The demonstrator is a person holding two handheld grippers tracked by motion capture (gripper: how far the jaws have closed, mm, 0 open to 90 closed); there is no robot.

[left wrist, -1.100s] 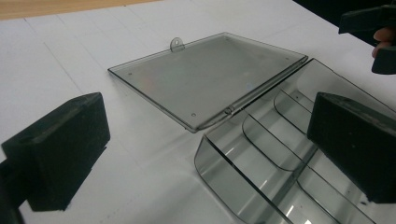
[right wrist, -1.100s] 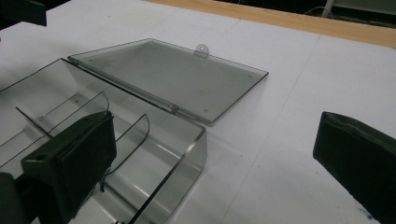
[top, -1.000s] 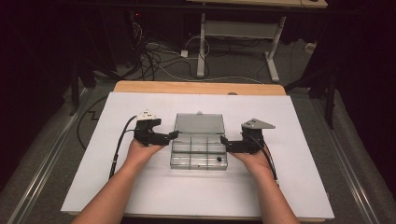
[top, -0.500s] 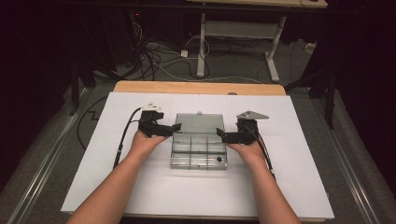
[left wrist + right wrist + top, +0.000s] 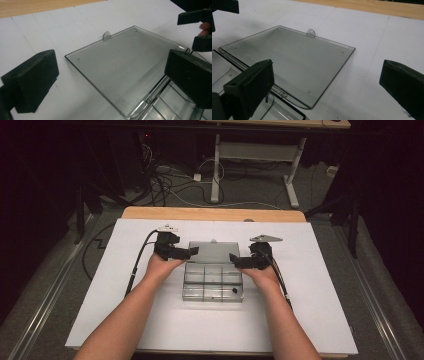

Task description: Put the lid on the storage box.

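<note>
A clear plastic compartment box (image 5: pixel 212 284) sits mid-table on the white sheet, its hinged lid (image 5: pixel 212 251) lying open and flat on the far side. The lid (image 5: pixel 120 67) has a small tab (image 5: pixel 106 35) on its far edge. My left gripper (image 5: pixel 189 252) hovers at the lid's left edge, open, with nothing between its jaws. At the lid's right edge my right gripper (image 5: pixel 236 261) is open and empty too. In the right gripper view, the lid (image 5: pixel 294 60) and its hinge lie between and below the jaws. The box's compartments look empty.
A white sheet (image 5: pixel 125 320) covers the table, with a bare wooden strip (image 5: pixel 210 214) along the far edge. Cables trail from both grippers toward the front. Beyond the table are a dark floor, loose wires and a desk frame (image 5: pixel 255 155).
Both hands have moved forward, away from the person, from the sides of the box's base to the sides of the open lid. The box and lid have stayed put.
</note>
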